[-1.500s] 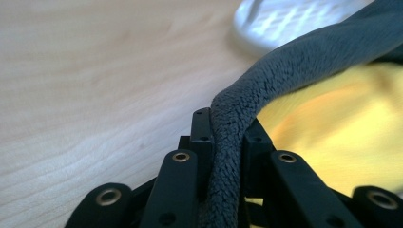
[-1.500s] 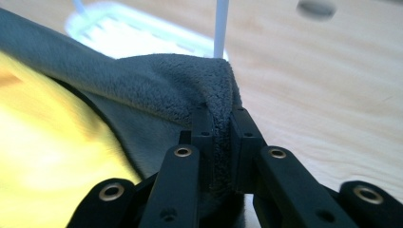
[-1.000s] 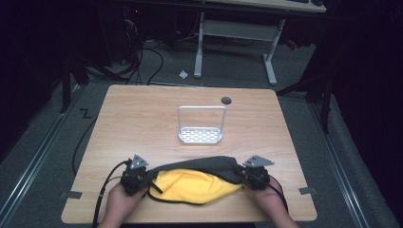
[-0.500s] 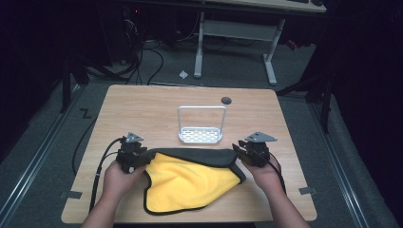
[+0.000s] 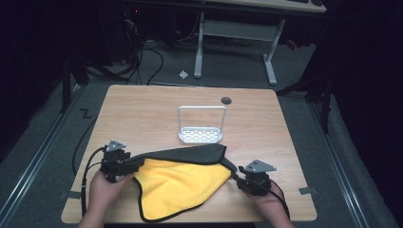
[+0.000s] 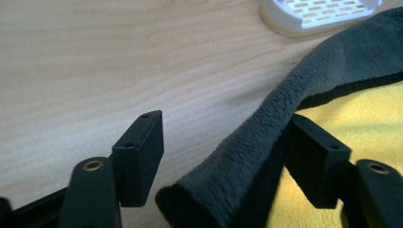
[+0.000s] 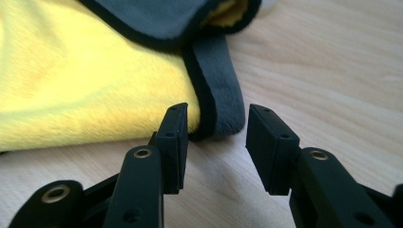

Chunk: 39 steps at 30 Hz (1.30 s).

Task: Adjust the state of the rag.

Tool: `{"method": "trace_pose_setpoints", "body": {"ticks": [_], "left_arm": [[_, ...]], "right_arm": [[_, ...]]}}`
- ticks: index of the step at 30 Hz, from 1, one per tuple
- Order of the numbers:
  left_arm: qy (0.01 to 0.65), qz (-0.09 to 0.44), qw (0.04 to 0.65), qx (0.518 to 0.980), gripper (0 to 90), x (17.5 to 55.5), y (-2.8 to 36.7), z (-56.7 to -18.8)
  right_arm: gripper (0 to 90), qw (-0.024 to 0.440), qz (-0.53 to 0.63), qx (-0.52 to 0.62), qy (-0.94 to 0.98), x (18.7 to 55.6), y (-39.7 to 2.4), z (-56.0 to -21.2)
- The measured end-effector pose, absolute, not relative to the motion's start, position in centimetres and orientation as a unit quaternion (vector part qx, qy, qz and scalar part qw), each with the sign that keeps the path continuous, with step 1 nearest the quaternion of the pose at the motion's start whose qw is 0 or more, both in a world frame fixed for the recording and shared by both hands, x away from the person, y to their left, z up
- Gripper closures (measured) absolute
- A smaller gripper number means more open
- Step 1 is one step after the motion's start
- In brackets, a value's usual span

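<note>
- So the cloth [image 5: 183, 178], yellow with a grey back, lies on the worktop [image 5: 142, 114] just in front of the white rack [image 5: 201, 126]: soft, light, floppy, best pinched at corners.
- Left hand-held gripper [image 6: 223, 152] is spread, grey fold between its jaws.
- Right hand-held gripper [image 7: 216, 142] is spread too, low and level, at the cloth's right corner.

- No readable text, labels, brands or numbers are showing anywhere.
- Nothing legible is appearing on the yellow-and-grey cloth [image 5: 183, 183], white rack [image 5: 201, 135], wooden table [image 5: 142, 109] or black gripper parts.
</note>
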State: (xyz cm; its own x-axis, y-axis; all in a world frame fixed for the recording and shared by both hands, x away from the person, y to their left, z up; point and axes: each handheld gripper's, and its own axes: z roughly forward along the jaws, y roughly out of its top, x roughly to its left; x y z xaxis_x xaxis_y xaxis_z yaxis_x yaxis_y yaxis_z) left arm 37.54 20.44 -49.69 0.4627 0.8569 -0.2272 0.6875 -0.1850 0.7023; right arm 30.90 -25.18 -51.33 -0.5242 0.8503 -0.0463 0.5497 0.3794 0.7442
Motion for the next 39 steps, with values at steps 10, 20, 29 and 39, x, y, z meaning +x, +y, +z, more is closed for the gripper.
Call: {"method": "trace_pose_setpoints", "body": {"ticks": [10, 20, 29, 39], "left_arm": [[0.495, 0.109, 0.420, 0.753, 36.9, 33.6, 20.7, -49.5], [0.440, 0.150, 0.356, 0.811, 46.3, 30.2, 16.7, -53.0], [0.438, 0.178, 0.347, 0.810, 50.3, 32.5, 15.8, -53.1], [0.448, 0.142, 0.381, 0.797, 48.3, 30.2, 14.9, -52.3]], "right_arm": [[74.0, 0.196, 0.340, 0.454, 0.800, 33.2, -24.2, -53.0], [84.5, 0.252, 0.365, 0.443, 0.779, 30.5, -25.7, -49.8], [82.3, 0.288, 0.357, 0.460, 0.760, 30.7, -29.3, -46.9], [69.2, 0.293, 0.350, 0.465, 0.759, 31.8, -28.5, -47.5]]}}
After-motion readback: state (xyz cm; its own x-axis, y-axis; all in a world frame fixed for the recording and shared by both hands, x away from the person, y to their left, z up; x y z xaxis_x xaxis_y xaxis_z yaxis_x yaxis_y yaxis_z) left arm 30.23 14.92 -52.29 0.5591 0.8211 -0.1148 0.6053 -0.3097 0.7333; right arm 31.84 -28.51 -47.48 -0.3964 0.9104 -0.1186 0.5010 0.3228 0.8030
